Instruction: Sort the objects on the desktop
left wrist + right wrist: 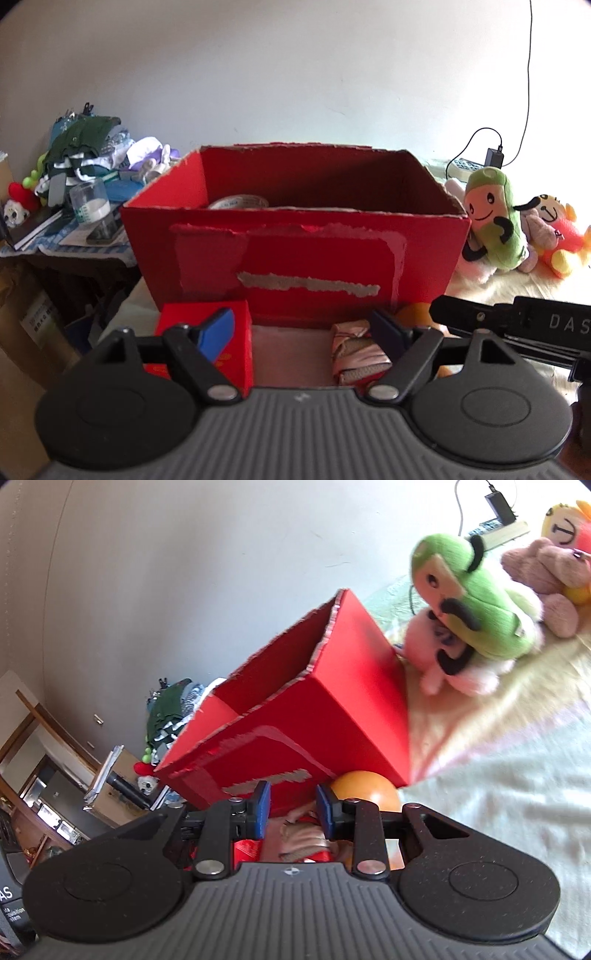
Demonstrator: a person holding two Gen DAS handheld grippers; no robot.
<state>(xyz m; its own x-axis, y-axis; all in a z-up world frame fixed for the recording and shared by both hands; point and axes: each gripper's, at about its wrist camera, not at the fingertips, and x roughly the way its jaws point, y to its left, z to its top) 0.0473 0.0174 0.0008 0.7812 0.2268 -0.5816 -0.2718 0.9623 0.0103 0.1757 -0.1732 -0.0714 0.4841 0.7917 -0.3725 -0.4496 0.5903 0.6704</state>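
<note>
My left gripper (303, 332) stood wide, empty, before the torn red cardboard box (295, 236). My right gripper (291, 808) stood narrow, apart, over a crumpled pink packet (306, 843); an orange ball (365, 792) lay beside.

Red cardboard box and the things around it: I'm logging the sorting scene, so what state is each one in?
Red cardboard box: upright, open-topped, front face torn.
Roll of tape: inside the box.
Small red carton: closed, before the box.
Pink striped packet: lying before the box.
Orange ball: resting against the box.
Green plush toy: upright beside the box.
Left gripper: open, empty.
Right gripper: open, empty.
</note>
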